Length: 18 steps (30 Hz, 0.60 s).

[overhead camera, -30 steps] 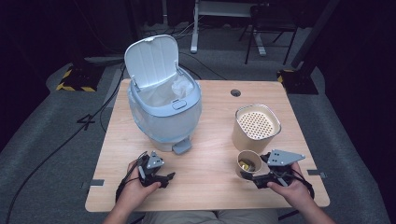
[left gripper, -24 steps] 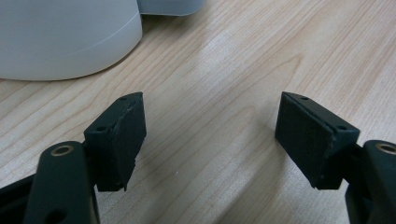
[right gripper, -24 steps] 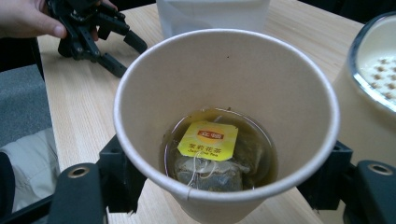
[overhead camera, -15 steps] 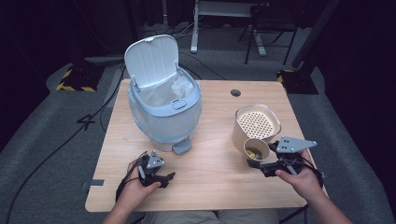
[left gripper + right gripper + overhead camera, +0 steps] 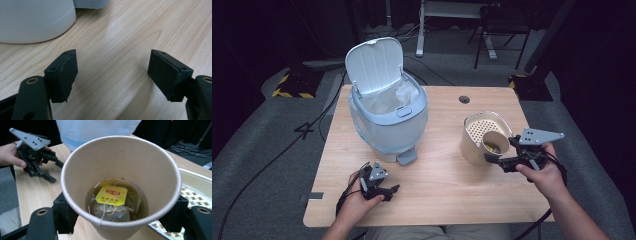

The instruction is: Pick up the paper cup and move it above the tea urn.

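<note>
My right gripper (image 5: 499,151) is shut on a brown paper cup (image 5: 493,141) and holds it in the air, tilted, just in front of a tan container with a perforated strainer top (image 5: 477,127). In the right gripper view the cup (image 5: 120,165) sits between the jaws, with tea and a tea bag bearing a yellow tag (image 5: 111,194) inside. My left gripper (image 5: 387,184) rests on the table near the front edge with its jaws wide open (image 5: 112,72) and only bare wood between them.
A pale blue pedal bin (image 5: 387,120) with its lid (image 5: 374,65) raised and a clear liner stands at the table's back left, its base (image 5: 32,20) close to the left gripper. The wooden table (image 5: 442,200) has a cable hole (image 5: 464,99) at the back.
My right gripper has lifted the cup off the table and carried it up and back toward the strainer container. The left gripper has stayed where it was.
</note>
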Motion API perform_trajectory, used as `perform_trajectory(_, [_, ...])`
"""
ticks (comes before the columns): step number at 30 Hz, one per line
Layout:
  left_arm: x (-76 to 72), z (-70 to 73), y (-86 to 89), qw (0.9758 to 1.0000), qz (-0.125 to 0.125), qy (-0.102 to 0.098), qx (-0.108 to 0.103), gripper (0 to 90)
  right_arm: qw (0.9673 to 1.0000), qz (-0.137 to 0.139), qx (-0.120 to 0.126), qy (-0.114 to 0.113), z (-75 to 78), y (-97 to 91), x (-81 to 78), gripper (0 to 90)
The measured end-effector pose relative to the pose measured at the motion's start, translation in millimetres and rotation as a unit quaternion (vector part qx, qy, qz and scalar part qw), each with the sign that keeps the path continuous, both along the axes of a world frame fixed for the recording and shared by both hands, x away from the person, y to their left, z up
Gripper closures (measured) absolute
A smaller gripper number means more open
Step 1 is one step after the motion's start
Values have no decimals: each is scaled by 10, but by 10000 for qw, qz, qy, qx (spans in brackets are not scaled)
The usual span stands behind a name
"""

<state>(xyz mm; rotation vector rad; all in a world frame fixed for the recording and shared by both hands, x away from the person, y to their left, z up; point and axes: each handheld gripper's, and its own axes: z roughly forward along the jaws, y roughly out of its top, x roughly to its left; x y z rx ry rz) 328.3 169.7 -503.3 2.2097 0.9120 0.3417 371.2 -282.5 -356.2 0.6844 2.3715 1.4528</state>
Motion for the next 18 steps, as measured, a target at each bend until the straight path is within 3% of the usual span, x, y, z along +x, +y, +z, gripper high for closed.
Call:
perform_trajectory(7, [0,0,0,10000,1,-2,2,246,9998,-194,-69,-87,106,-86,223,291])
perform_trajectory(18, [0,0,0,10000,0,-3,3,246,9980,-545,-243,-215,139,-226,631,292])
